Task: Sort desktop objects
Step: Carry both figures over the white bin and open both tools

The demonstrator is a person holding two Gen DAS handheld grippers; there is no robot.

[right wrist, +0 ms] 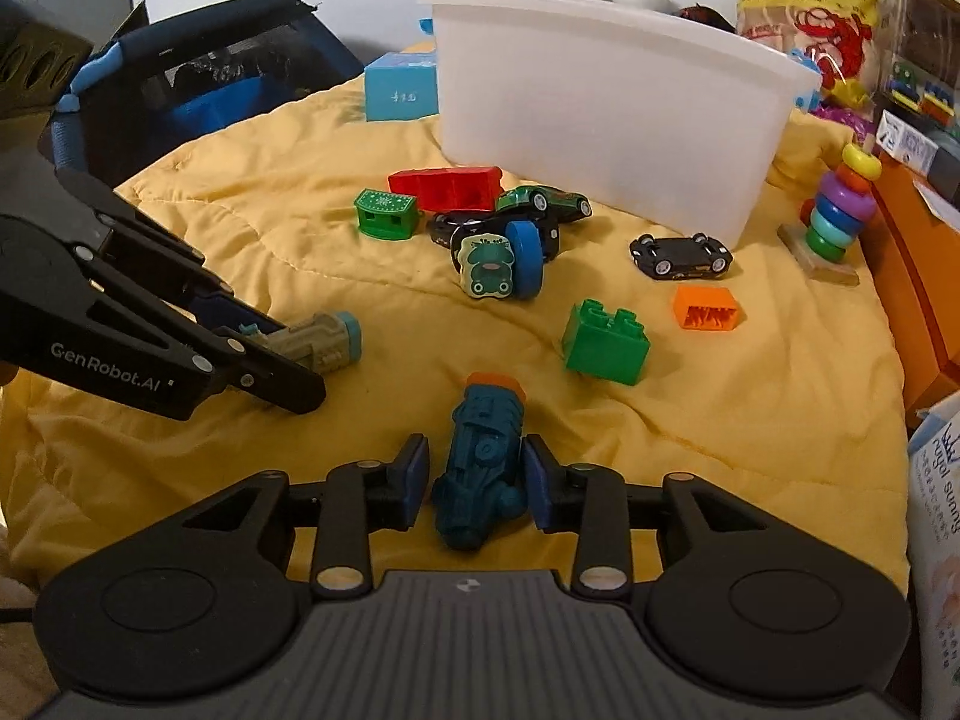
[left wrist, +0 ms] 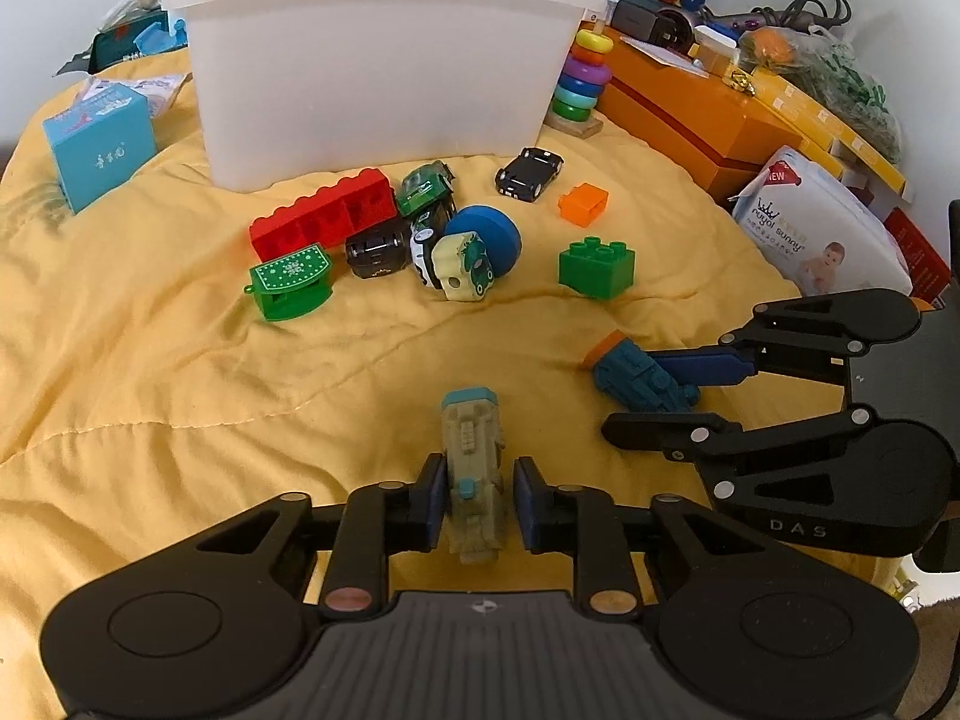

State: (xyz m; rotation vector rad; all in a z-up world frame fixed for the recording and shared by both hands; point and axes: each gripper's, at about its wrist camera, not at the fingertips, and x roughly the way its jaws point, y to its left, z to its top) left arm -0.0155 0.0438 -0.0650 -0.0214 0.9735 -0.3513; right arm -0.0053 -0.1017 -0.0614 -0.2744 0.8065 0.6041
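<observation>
yellow quilt (left wrist: 150, 360) underfoot; left gripper (left wrist: 478, 498) straddles the beige toy train (left wrist: 474, 468), pads just apart; right gripper (right wrist: 477, 477) likewise around the blue toy train (right wrist: 480, 468); both look light, rigid plastic; pinch mid-body; white bin (left wrist: 372, 60) ahead.

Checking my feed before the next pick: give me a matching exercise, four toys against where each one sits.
Things:
1. beige toy train
2. dark blue toy train
3. black toy car
4. ring stacker

Places:
A. upside down on the yellow blanket
B. between the right gripper fingers
C. right of the white bin
D. between the left gripper fingers

Pairs: 1-D, 2-B, 3-A, 4-C
</observation>
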